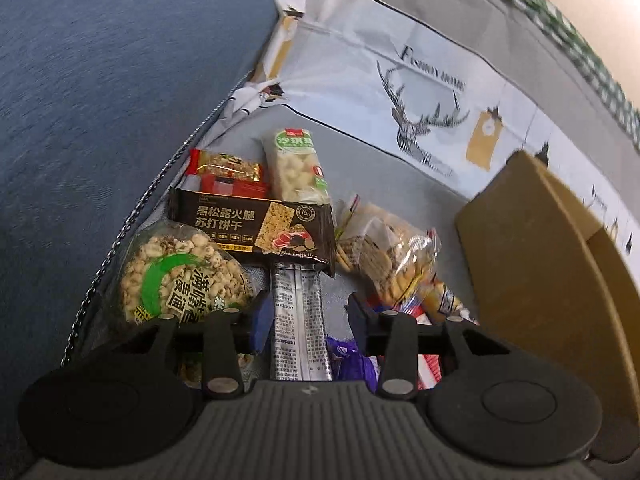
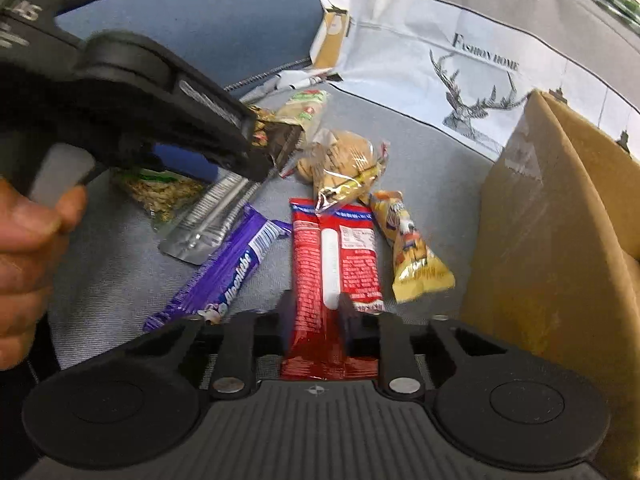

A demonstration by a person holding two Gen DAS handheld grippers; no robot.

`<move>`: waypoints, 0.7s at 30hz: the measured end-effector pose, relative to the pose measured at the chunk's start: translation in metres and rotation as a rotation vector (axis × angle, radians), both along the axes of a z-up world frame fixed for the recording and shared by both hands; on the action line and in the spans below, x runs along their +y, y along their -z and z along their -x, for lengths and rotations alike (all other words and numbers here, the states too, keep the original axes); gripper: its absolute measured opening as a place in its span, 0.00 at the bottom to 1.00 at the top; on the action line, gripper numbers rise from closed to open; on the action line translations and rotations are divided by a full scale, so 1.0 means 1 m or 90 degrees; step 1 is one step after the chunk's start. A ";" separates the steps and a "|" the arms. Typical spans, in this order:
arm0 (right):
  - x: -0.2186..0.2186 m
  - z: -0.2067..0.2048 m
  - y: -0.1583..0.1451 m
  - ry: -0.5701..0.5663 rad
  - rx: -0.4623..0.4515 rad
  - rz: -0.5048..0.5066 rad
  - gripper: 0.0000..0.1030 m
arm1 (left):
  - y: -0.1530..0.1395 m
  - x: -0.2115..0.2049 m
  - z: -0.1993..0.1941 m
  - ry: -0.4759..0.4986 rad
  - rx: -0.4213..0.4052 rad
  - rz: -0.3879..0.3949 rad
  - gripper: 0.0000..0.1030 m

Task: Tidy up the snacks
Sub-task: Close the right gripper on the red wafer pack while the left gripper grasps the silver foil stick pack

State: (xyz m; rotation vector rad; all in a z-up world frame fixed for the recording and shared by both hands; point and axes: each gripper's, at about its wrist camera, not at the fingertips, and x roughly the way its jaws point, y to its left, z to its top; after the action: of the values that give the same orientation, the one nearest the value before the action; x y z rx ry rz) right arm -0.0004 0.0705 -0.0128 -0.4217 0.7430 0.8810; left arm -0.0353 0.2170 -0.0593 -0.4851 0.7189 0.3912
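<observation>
Snack packets lie on a grey cloth. In the left wrist view my left gripper is open, its fingers either side of a silver packet, above it. Ahead lie a black cracker packet, a round puffed-grain packet, a green-topped bar and a clear biscuit bag. In the right wrist view my right gripper is shut on a red packet. A purple bar lies to its left, a yellow packet to its right.
A brown cardboard box stands at the right, also in the right wrist view. A blue cushion lies to the left. The left gripper's body and a hand fill the right view's left side.
</observation>
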 end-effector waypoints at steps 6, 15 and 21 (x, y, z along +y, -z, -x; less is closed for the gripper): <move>-0.001 0.006 -0.005 -0.013 -0.002 -0.010 0.00 | 0.003 -0.011 -0.007 0.016 0.021 -0.054 0.50; 0.002 0.003 0.005 0.028 -0.041 0.025 0.68 | 0.013 -0.026 -0.030 0.039 0.055 -0.163 0.66; 0.003 -0.012 0.008 0.056 0.014 -0.003 0.72 | 0.015 -0.030 -0.031 0.048 0.066 -0.181 0.67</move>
State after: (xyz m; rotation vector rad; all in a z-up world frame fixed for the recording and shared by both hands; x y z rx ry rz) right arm 0.0119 0.0740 -0.0207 -0.3723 0.7739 0.8063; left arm -0.0042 0.1869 -0.0743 -0.1705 0.7657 0.4416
